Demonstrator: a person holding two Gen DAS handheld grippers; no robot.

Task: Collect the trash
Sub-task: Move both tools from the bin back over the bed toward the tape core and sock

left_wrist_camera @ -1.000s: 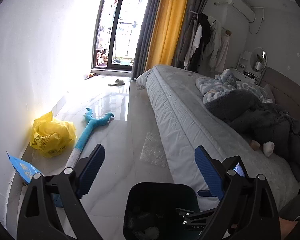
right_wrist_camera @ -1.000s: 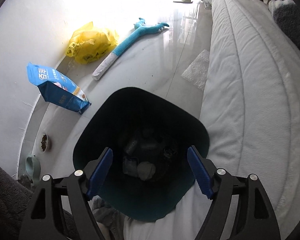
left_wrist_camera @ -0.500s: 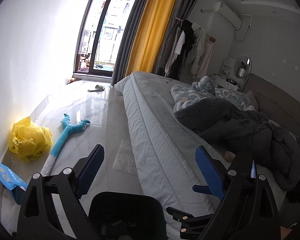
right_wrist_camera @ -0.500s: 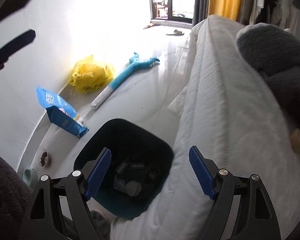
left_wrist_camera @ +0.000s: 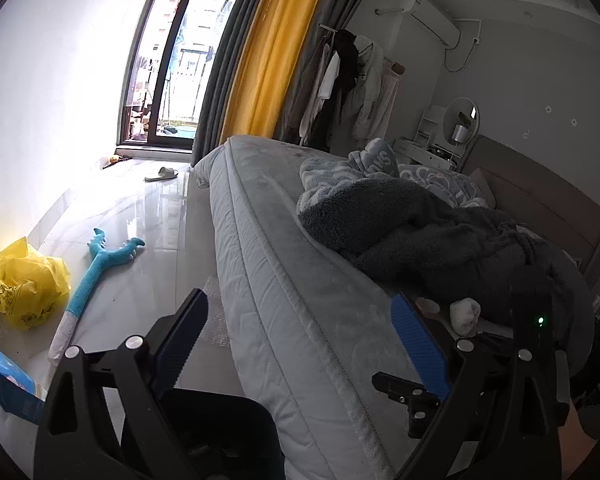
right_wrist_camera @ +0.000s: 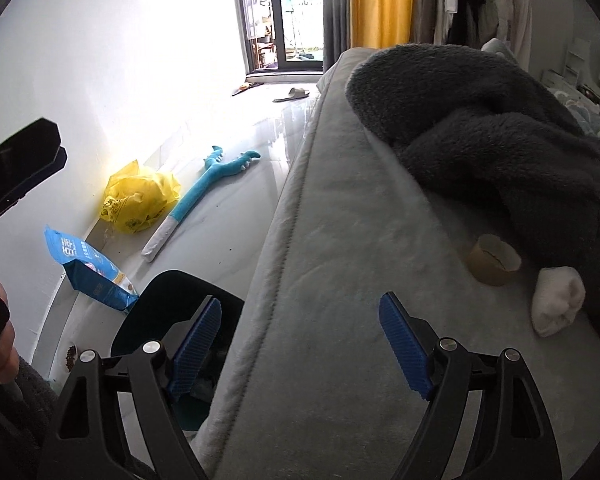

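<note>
A dark trash bin [right_wrist_camera: 172, 312] stands on the floor against the bed's side, also low in the left wrist view [left_wrist_camera: 228, 432]. A brown cardboard tape ring [right_wrist_camera: 492, 260] and a balled white tissue or sock [right_wrist_camera: 556, 304] lie on the grey bed beside a dark fleece blanket; the white ball also shows in the left wrist view [left_wrist_camera: 465, 314]. My right gripper [right_wrist_camera: 300, 344] is open and empty over the bed edge, short of the ring. My left gripper [left_wrist_camera: 300, 344] is open and empty above the bed edge and bin.
On the floor by the wall lie a yellow plastic bag [right_wrist_camera: 140, 200], a blue pet-food bag [right_wrist_camera: 88, 276], a blue plush toy [right_wrist_camera: 204, 196] and a bubble-wrap piece [left_wrist_camera: 216, 320]. The grey bed [right_wrist_camera: 340, 280] fills the right. A slipper [left_wrist_camera: 162, 174] lies near the balcony door.
Both grippers have lifted and swung right from above the bin toward the bed top. The tape ring and white ball have come into the right wrist view.
</note>
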